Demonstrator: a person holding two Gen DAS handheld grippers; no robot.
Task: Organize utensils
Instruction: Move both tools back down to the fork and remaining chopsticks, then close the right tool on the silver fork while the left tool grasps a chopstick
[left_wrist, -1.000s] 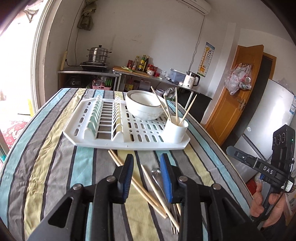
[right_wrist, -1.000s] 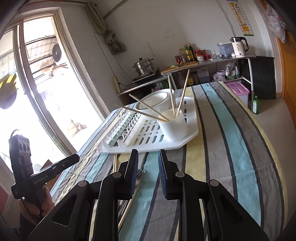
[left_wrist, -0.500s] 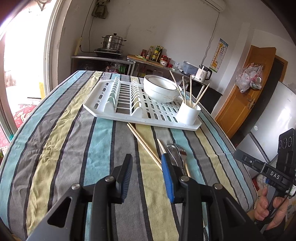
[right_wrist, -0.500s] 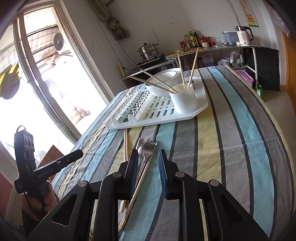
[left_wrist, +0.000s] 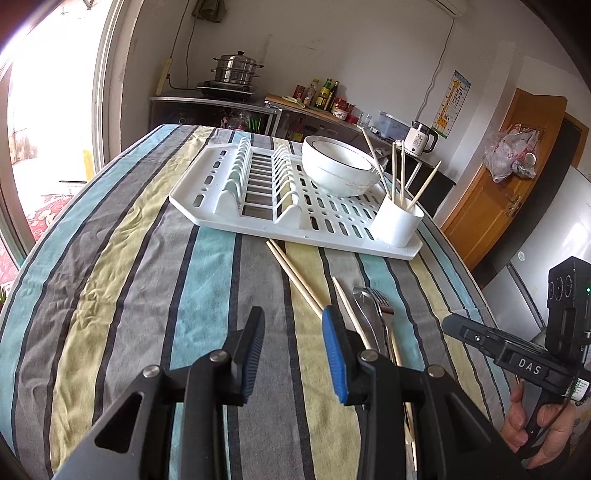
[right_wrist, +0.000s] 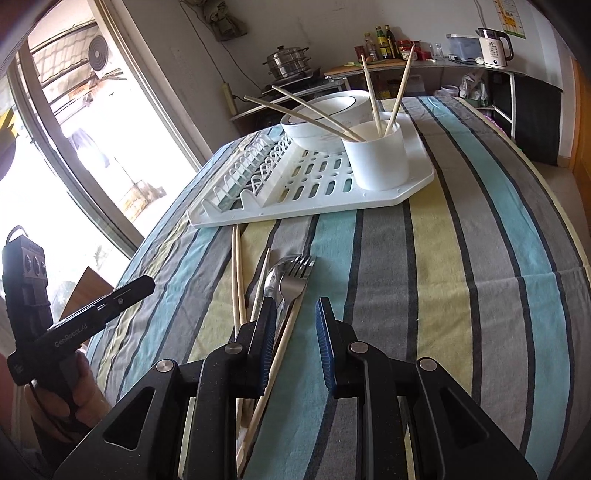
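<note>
A white dish rack (left_wrist: 258, 218) (right_wrist: 295, 199) lies on the striped tablecloth, with a white utensil cup (left_wrist: 397, 223) (right_wrist: 378, 155) holding several chopsticks (right_wrist: 371, 96) at its near corner. Loose chopsticks (left_wrist: 295, 280) (right_wrist: 236, 273), a fork (right_wrist: 295, 280) (left_wrist: 380, 306) and a spoon (left_wrist: 364, 306) lie on the cloth in front of the rack. My left gripper (left_wrist: 293, 332) is open and empty, left of the cutlery. My right gripper (right_wrist: 295, 325) is open and empty, above the fork handle and a chopstick.
A white bowl (left_wrist: 338, 170) (right_wrist: 325, 118) sits in the rack behind the cup. The table edge curves away on the right (right_wrist: 554, 206). A counter with a pot (left_wrist: 236, 70), bottles and a kettle (left_wrist: 421, 138) stands behind the table.
Both grippers have drawn back from the rack toward the near side of the table, so the loose cutlery has come into fuller view. Both stay open.
</note>
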